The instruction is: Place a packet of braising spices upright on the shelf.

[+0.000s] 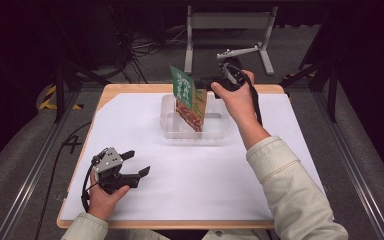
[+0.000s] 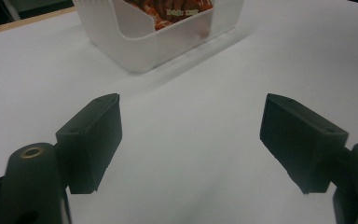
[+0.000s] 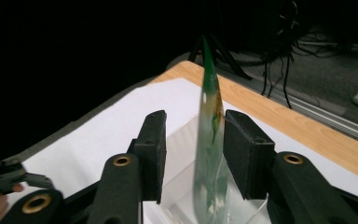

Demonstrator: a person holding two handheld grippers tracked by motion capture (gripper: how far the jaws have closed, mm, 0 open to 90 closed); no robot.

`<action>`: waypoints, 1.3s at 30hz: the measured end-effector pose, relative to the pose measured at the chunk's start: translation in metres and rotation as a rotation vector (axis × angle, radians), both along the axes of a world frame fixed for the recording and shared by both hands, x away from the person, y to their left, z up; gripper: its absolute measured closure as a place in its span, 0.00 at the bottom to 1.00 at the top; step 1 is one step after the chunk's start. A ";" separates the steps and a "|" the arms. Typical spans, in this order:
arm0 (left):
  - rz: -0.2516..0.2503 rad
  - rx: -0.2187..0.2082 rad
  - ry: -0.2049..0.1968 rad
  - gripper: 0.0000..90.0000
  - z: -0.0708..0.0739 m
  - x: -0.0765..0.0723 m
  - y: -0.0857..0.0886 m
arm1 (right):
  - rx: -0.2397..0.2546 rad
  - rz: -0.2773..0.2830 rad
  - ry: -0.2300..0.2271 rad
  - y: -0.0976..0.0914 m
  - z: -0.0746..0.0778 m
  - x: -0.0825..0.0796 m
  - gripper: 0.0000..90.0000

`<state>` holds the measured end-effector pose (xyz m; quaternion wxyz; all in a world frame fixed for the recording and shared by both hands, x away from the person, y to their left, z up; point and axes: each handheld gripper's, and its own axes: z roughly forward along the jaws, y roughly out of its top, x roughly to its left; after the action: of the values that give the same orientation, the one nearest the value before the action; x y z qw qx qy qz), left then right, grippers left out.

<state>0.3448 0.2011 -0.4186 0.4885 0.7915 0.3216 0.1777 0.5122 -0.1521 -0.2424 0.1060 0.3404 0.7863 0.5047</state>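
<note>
A green snack packet [image 1: 189, 98] stands edge-on between the right gripper [image 3: 193, 149]'s parted jaws, barely touching one, its lower end inside the clear plastic bin [image 1: 219, 131]. To seat it, ease away sideways. The left gripper [image 1: 133, 164] rests open, empty.

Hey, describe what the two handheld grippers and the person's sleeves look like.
Both the left gripper and the right gripper are black with blocky two-piece jaws and brass-coloured pivot rings. The left carries a grey three-cornered plate and a black cable. The sleeves are pale, finely striped fabric.
</note>
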 end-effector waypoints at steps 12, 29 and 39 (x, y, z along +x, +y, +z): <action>-0.005 -0.003 -0.003 0.24 0.001 0.002 -0.002 | 0.059 0.039 -0.091 -0.037 0.012 -0.038 0.62; -0.022 -0.009 -0.005 0.24 0.003 0.010 -0.007 | 0.055 0.003 -0.145 -0.099 0.014 -0.078 0.50; -0.018 -0.011 -0.027 0.22 0.009 0.011 0.000 | 0.023 0.017 -0.222 -0.124 0.006 -0.096 0.40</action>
<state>0.3559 0.2009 -0.4098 0.4989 0.7891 0.3086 0.1821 0.4160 -0.2760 -0.2360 0.1842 0.2769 0.7666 0.5493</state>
